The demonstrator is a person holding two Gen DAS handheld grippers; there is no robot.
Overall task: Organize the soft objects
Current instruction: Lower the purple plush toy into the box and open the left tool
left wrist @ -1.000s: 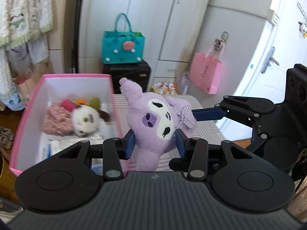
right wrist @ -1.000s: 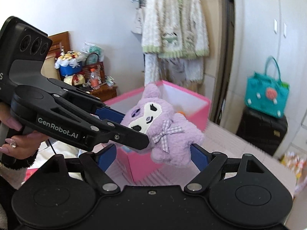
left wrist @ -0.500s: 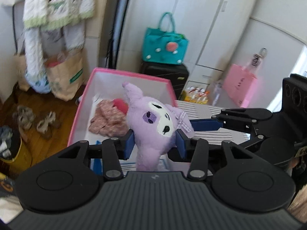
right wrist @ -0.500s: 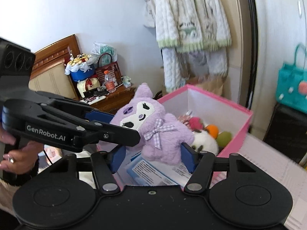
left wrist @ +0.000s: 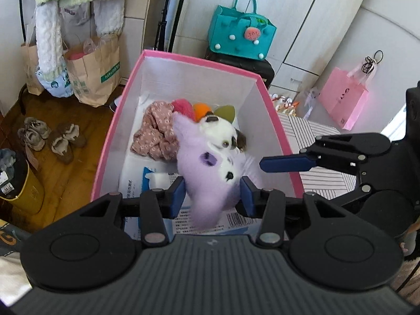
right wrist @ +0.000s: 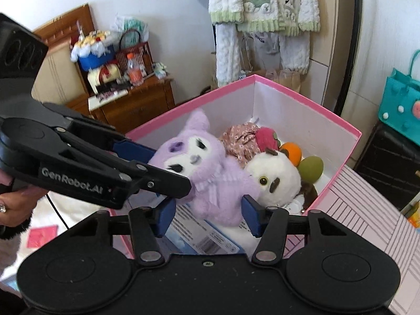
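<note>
Placing step: my left gripper (left wrist: 212,194) clamps the fluffy purple plush toy (left wrist: 207,173) over the pink cardboard box (left wrist: 273,120); my right gripper (right wrist: 207,214) has just been closing around it, contact unclear. Next, release.

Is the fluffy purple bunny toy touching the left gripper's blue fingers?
Touching. The left wrist view shows both fingers pressed into the purple bunny toy's sides.
</note>
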